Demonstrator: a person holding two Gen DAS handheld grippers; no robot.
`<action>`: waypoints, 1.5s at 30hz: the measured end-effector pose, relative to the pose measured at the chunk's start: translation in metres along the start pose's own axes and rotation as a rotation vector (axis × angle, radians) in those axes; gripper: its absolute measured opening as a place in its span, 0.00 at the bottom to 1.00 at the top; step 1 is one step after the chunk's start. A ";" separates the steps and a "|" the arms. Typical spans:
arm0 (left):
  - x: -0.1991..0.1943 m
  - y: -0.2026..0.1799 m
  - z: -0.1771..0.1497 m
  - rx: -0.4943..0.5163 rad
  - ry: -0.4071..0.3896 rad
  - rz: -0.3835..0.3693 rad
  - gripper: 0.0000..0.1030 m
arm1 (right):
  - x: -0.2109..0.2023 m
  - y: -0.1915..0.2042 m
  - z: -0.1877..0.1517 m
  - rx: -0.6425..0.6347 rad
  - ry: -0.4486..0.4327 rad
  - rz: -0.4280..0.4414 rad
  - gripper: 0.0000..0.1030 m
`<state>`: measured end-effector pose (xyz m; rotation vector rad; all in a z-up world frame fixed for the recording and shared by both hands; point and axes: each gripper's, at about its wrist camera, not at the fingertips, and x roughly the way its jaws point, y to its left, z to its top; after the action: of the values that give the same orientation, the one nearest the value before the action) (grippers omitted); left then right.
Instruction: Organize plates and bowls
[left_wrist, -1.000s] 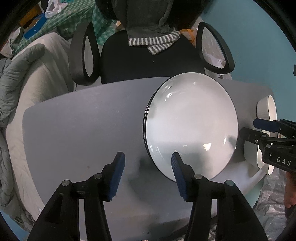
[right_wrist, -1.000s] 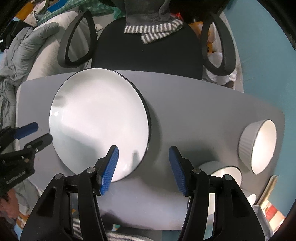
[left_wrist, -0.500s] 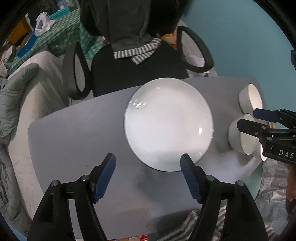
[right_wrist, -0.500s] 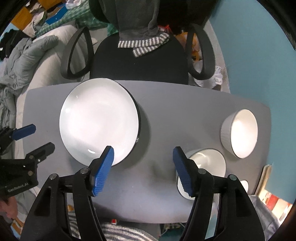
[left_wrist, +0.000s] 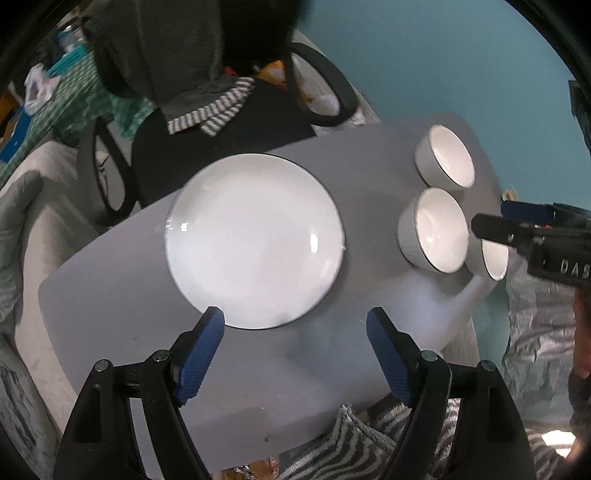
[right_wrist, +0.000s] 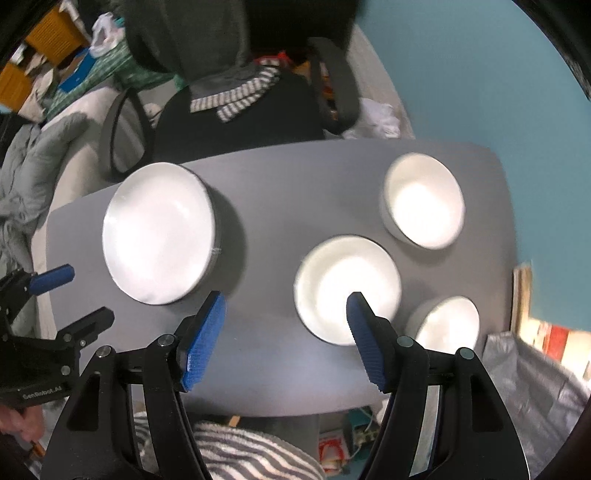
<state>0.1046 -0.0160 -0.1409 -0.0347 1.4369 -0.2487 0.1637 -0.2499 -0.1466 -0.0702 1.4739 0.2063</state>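
Observation:
A large white plate (left_wrist: 255, 240) with a dark rim lies on the grey table (left_wrist: 110, 280), left of three white bowls (left_wrist: 448, 157) (left_wrist: 436, 229) (left_wrist: 493, 254). My left gripper (left_wrist: 295, 317) hangs above the table's near side, just short of the plate's near rim; its jaws are opening with nothing between them. My right gripper (right_wrist: 286, 301) points down over the gap between the plate (right_wrist: 159, 232) and the middle bowl (right_wrist: 349, 288). It is open and empty. The far bowl (right_wrist: 424, 199) and near bowl (right_wrist: 447, 321) sit to its right.
A black office chair (left_wrist: 221, 147) with a grey hooded garment draped over it stands behind the table. Grey bedding (right_wrist: 29, 177) lies left, a teal wall (left_wrist: 443, 55) right. Striped fabric (right_wrist: 240, 454) sits below the near edge, a silver bag (left_wrist: 543, 339) at the right.
Both grippers have risen and pulled back from the plate, and their jaws have widened. The right one shifted toward the bowls, and all three bowls are now in view.

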 end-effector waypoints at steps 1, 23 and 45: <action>0.001 -0.004 0.001 0.009 0.005 -0.002 0.78 | -0.002 -0.007 -0.003 0.016 0.002 -0.004 0.66; 0.040 -0.090 0.032 0.052 0.062 0.007 0.78 | 0.012 -0.112 -0.020 0.106 0.001 0.031 0.66; 0.119 -0.113 0.060 -0.093 0.117 0.090 0.78 | 0.090 -0.115 0.009 -0.098 0.101 0.106 0.66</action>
<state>0.1600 -0.1559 -0.2290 -0.0317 1.5620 -0.1107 0.2008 -0.3521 -0.2435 -0.0820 1.5690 0.3658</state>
